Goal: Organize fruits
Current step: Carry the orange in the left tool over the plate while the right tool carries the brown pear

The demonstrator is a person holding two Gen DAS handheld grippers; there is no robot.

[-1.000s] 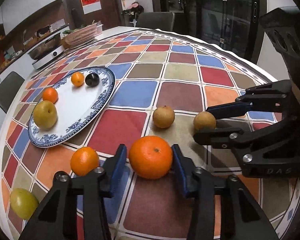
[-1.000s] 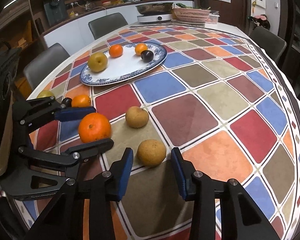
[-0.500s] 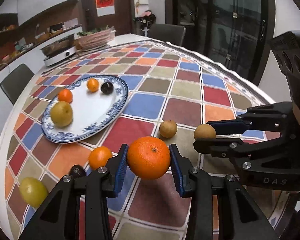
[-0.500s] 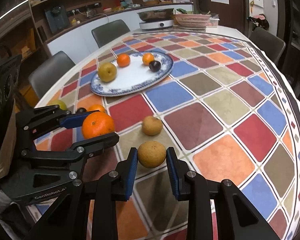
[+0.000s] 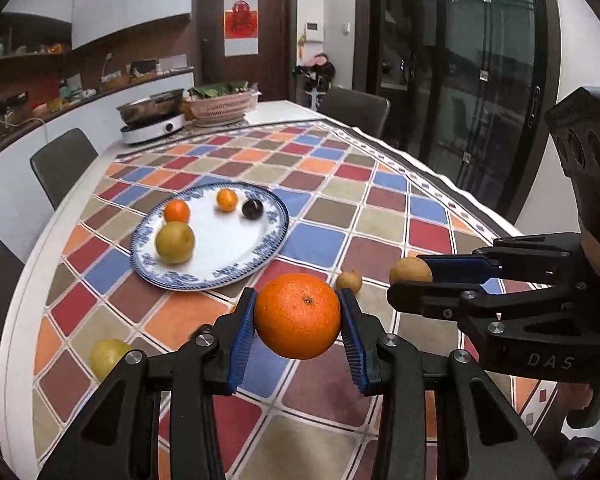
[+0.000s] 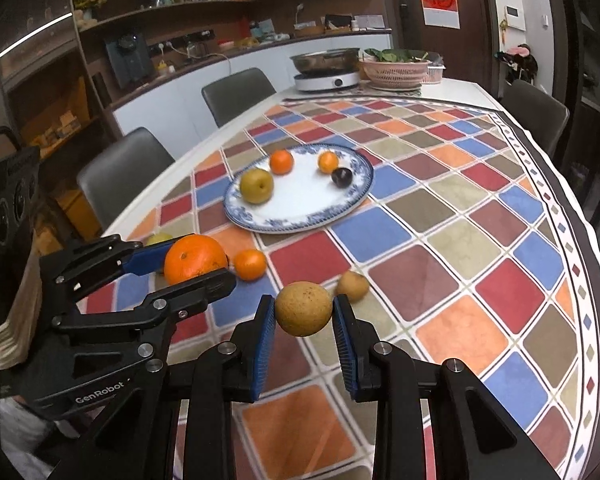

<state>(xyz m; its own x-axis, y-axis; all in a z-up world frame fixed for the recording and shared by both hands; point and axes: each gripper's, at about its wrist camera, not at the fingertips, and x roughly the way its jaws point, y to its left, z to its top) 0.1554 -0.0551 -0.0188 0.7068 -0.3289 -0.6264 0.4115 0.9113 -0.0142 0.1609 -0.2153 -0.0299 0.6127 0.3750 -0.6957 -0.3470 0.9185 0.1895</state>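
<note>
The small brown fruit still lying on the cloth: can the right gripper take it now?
Probably not yet. The right gripper is already shut on a brown pear, so its jaws are full. The small brown fruit itself lies uncovered just beyond, with nothing over it.

Bare table (image 6: pixel 440 216) lies open right of the plate (image 6: pixel 300 222), whose near half is free of fruit.

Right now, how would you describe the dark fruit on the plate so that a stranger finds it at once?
Look at the big blue-rimmed white plate on the checkered tablecloth. Four fruits lie on it. The dark fruit sits near the plate's right edge in the right wrist view, beside a small orange; it alone is almost black.
</note>
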